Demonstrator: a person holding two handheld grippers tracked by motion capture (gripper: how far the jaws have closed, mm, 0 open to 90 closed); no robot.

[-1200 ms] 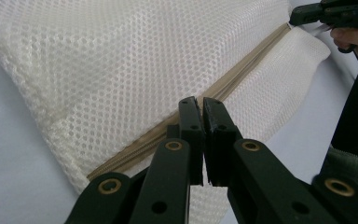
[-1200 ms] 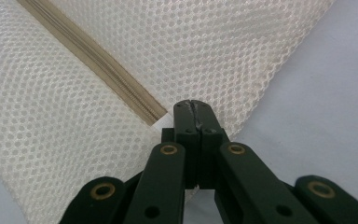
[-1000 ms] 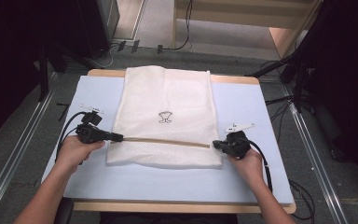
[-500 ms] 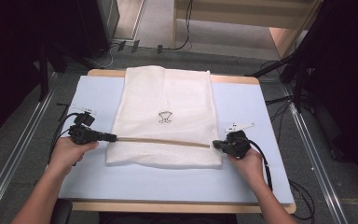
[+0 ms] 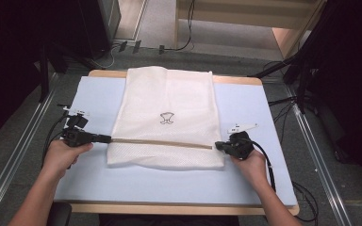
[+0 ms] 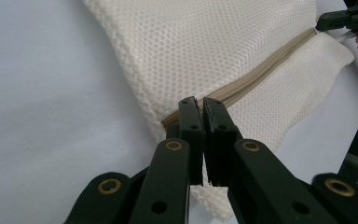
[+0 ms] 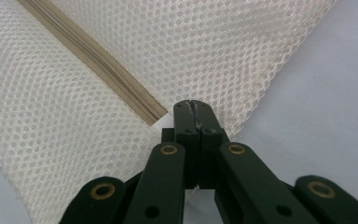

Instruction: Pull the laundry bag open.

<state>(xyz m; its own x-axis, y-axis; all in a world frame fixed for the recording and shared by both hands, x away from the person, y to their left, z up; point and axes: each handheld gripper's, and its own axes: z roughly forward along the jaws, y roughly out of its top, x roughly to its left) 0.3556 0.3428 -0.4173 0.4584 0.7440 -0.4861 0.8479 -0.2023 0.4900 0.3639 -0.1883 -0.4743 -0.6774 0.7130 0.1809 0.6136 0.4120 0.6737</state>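
Two tongs at opposite ends of one zipper.
White mesh laundry bag (image 5: pixel 166 117) lies flat on the pale blue surface (image 5: pixel 273 155); left tongs (image 6: pixel 199 105) nearly closed beside the beige zipper (image 5: pixel 162 143), apparently gripping nothing; right tongs (image 7: pixel 193 106) pinch the bag's edge.

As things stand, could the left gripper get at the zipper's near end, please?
Probably yes: the left gripper sits right at the mesh bag's edge, where the beige zipper starts, with nothing between them.
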